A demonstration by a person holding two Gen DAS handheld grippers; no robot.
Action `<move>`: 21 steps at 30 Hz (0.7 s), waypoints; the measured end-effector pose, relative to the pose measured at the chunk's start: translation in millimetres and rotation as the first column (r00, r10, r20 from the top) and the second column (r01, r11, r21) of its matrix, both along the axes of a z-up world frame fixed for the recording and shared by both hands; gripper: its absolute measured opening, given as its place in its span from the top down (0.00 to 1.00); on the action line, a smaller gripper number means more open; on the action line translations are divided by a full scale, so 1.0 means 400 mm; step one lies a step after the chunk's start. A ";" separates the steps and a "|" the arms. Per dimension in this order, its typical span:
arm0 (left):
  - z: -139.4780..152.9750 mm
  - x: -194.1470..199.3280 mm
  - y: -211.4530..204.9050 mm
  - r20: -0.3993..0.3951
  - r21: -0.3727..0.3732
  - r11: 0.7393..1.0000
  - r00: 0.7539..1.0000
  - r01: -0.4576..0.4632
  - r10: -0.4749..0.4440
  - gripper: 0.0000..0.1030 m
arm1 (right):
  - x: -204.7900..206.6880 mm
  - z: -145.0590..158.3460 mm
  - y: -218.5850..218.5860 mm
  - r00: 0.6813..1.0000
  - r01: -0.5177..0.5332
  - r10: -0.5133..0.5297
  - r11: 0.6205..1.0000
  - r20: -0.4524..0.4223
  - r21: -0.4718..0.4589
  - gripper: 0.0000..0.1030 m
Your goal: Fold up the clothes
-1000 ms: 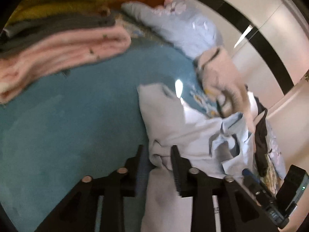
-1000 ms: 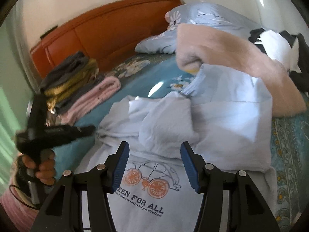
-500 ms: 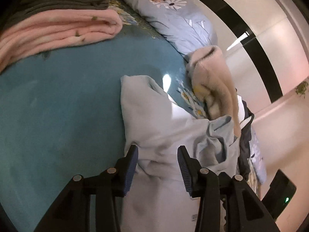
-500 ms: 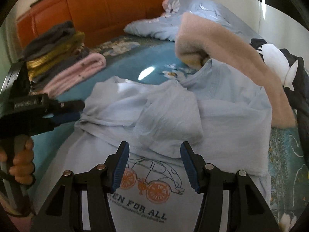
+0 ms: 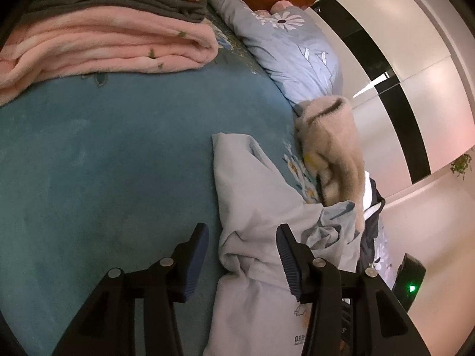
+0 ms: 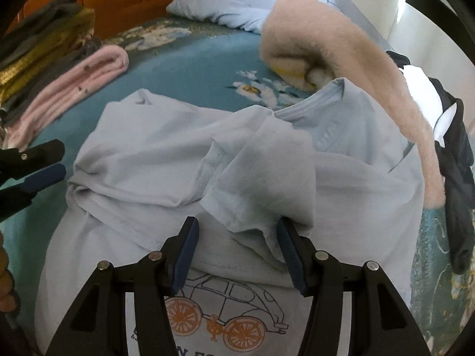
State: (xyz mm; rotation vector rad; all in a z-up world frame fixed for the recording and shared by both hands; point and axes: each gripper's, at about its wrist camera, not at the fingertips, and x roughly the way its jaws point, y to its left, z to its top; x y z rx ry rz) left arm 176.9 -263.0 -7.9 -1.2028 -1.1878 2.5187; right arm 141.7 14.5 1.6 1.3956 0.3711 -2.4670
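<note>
T-shirt [image 6: 166,160] lies on bed [image 5: 104,163], sleeves folded in | left gripper [image 5: 242,255] jaws just spreading, letting go | right gripper [image 6: 237,252] jaws spread, poised over sleeve.

Shirt: pale blue T-shirt [image 6: 154,154] spread mid-frame, sleeves folded inward, car print at bottom.
Right gripper: right gripper [image 6: 237,255] bottom centre, jaws apart over the shirt, a fabric fold between them.
Left gripper: left gripper [image 6: 38,163] at left edge.
Upper left: folded pink garment [image 6: 80,89].
Upper right: fuzzy beige garment [image 6: 341,50].
Bed: teal bedspread [image 6: 190,68].
</note>
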 end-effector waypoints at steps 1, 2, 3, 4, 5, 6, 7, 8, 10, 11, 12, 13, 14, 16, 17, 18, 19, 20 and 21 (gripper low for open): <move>0.002 0.004 0.001 0.000 -0.008 1.000 1.000 0.003 -0.003 0.50 | -0.002 0.002 0.000 1.000 0.008 -0.008 1.000 0.003 0.007 0.55; 0.003 0.009 0.000 0.002 -0.014 1.000 1.000 0.004 -0.004 0.50 | -0.004 0.007 0.004 1.000 0.022 -0.022 1.000 0.005 0.011 0.70; 0.003 0.013 0.000 0.005 -0.018 1.000 1.000 0.003 -0.003 0.50 | -0.005 0.014 0.011 0.999 0.041 -0.041 0.999 0.005 0.013 0.77; 0.002 0.015 -0.002 0.008 -0.015 1.000 1.000 0.001 -0.001 0.50 | -0.007 0.022 0.018 0.998 0.055 -0.055 0.998 0.010 0.002 0.91; -0.001 0.016 -0.004 0.011 -0.006 1.000 1.000 -0.002 0.002 0.50 | -0.007 0.030 0.026 0.998 0.064 -0.064 0.998 0.017 -0.019 0.93; -0.002 0.017 -0.007 0.014 0.003 1.000 1.000 -0.004 0.004 0.50 | -0.008 0.040 0.033 0.997 0.070 -0.068 0.997 0.029 -0.044 0.93; -0.004 0.018 -0.011 0.014 0.013 1.000 1.000 -0.008 0.007 0.50 | -0.005 0.057 0.036 0.997 0.066 -0.062 0.994 0.044 -0.085 0.93; -0.005 0.020 -0.016 0.012 0.022 1.000 1.000 -0.014 0.014 0.50 | -0.001 0.081 0.037 0.997 0.057 -0.050 0.989 0.056 -0.135 0.93; -0.003 0.024 -0.024 0.005 0.035 0.999 1.000 -0.024 0.024 0.50 | 0.008 0.127 0.040 0.997 0.042 -0.024 0.972 0.079 -0.233 0.94; -0.002 0.026 -0.027 0.002 0.039 0.999 1.000 -0.026 0.026 0.50 | 0.012 0.151 0.041 0.996 0.035 -0.010 0.959 0.089 -0.282 0.94; -0.001 0.029 -0.031 -0.001 0.042 0.999 1.000 -0.028 0.028 0.50 | 0.015 0.174 0.041 0.995 0.028 0.004 0.943 0.097 -0.330 0.94; 0.000 0.031 -0.033 -0.002 0.043 0.999 1.000 -0.029 0.029 0.50 | 0.019 0.204 0.044 0.995 0.017 0.021 0.921 0.094 -0.388 0.94; 0.000 0.032 -0.035 -0.004 0.043 0.999 1.000 -0.030 0.030 0.50 | 0.023 0.241 0.051 0.996 0.003 0.037 0.892 0.081 -0.453 0.94; 0.001 0.034 -0.038 -0.004 0.043 0.999 0.999 -0.032 0.033 0.50 | 0.034 0.310 0.068 0.997 -0.023 0.060 0.828 0.048 -0.561 0.94; 0.000 0.034 -0.039 -0.002 0.044 0.998 0.999 -0.033 0.033 0.50 | 0.039 0.337 0.089 0.998 -0.029 0.051 0.805 0.021 -0.592 0.94; 0.000 0.034 -0.041 -0.001 0.045 0.998 0.999 -0.033 0.034 0.50 | 0.040 0.356 0.124 1.000 -0.017 0.022 0.793 0.001 -0.609 0.94; -0.001 0.034 -0.041 0.000 0.046 0.998 0.999 -0.033 0.033 0.50 | 0.037 0.369 0.166 1.000 0.007 -0.018 0.790 -0.012 -0.614 0.94; -0.001 0.033 -0.040 0.001 0.045 0.998 0.999 -0.032 0.032 0.50 | 0.031 0.372 0.205 0.998 0.041 -0.067 0.801 -0.021 -0.597 0.94; 0.000 0.032 -0.037 0.002 0.043 0.999 1.000 -0.029 0.029 0.50 | 0.022 0.366 0.243 0.992 0.087 -0.123 0.823 -0.028 -0.562 0.94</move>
